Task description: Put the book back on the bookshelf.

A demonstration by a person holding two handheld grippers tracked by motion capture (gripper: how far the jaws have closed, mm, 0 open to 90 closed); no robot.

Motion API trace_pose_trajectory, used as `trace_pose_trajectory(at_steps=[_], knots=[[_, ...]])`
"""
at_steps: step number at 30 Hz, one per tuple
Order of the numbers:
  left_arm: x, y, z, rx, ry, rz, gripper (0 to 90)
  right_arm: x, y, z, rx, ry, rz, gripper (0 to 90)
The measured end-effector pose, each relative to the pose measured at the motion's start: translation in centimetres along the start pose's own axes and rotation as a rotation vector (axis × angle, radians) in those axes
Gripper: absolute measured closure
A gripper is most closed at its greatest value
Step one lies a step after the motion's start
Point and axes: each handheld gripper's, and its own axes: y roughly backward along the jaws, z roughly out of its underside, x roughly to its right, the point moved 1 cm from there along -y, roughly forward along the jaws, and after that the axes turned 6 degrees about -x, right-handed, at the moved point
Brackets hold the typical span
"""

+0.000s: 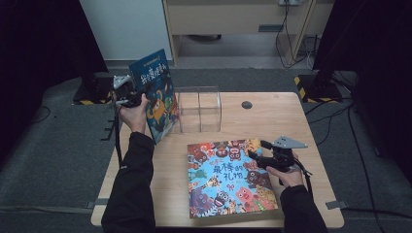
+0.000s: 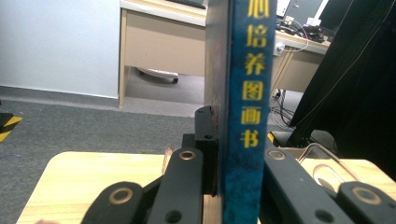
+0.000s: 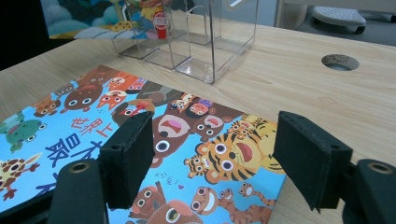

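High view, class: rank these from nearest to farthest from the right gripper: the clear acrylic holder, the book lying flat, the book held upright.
1. Flat book: directly under the right gripper, front of table.
2. Clear acrylic holder: behind it, table's middle-left.
3. Upright book: far left, clamped in the left gripper.

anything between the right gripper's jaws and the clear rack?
High view: the flat picture book under the open right gripper, then bare table up to the clear rack.

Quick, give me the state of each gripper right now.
Left gripper: jaws closed on the upright blue picture book, gripping it at the spine.
Right gripper: jaws open, holding nothing, over the animal picture book lying flat on the table.
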Motion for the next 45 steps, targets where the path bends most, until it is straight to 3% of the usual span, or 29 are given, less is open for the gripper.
trace_pose_trajectory(at_steps=[4, 15, 24, 38, 45], knots=[[-0.4, 0.1, 0.6, 0.011, 0.017, 0.013, 82.7, -0.1, -0.1, 0.0, -0.005, 0.002, -0.001, 28.7], [-0.9, 1.9, 1.8, -0.025, 0.003, 0.044, 82.4, -0.3, -0.1, -0.1, -0.002, 0.005, 0.0, 28.8], [-1.2, 3.6, 3.2, -0.074, -0.022, 0.063, 82.3, -0.4, 0.0, -0.2, -0.001, 0.011, 0.001, 28.7], [-1.4, 5.8, 4.8, -0.144, -0.019, 0.074, 81.9, -0.6, 0.0, -0.4, -0.003, 0.014, 0.002, 28.7], [-1.6, 6.3, 5.6, -0.133, -0.01, 0.078, 82.3, -0.7, -0.1, -0.4, -0.006, 0.021, 0.0, 28.7]])
